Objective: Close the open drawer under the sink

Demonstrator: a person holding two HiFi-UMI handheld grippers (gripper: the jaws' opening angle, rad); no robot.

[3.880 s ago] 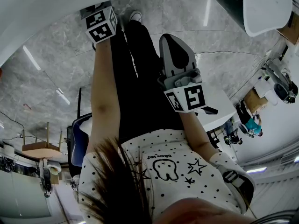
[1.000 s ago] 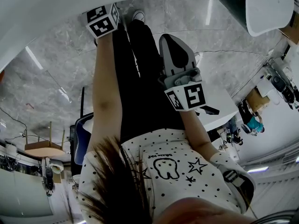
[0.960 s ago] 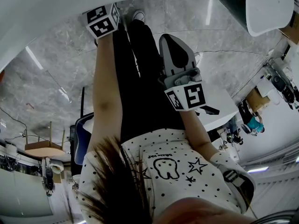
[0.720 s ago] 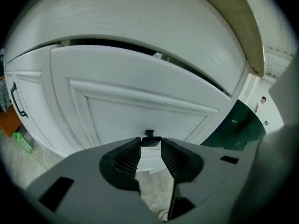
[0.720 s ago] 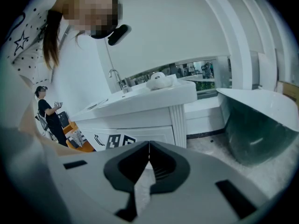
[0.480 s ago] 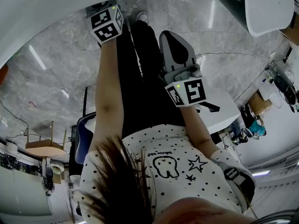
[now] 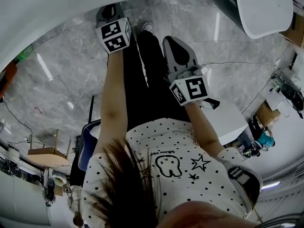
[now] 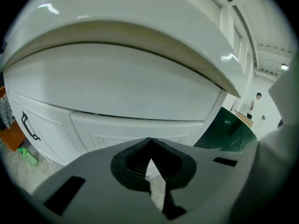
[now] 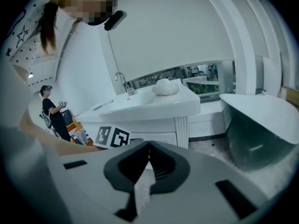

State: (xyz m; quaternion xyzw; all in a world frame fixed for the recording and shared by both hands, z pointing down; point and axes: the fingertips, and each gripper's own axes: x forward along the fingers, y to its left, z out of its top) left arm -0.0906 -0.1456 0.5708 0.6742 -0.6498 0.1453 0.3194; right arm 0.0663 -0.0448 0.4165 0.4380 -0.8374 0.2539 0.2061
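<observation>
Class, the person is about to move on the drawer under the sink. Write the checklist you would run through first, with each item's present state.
1. Left gripper shut: ok. Its jaws have just closed, the tips meet and nothing is between them.
2. Right gripper shut and empty: ok.
3. Drawer in the left gripper view: ok. Its front lies ahead, below the sink.
4. Drawer still open: cannot tell from these views.
5. Left gripper touching the drawer: not ok. It is apart from the front.
6. Bystander out of the way: ok. The bystander stands well off to the side.
</observation>
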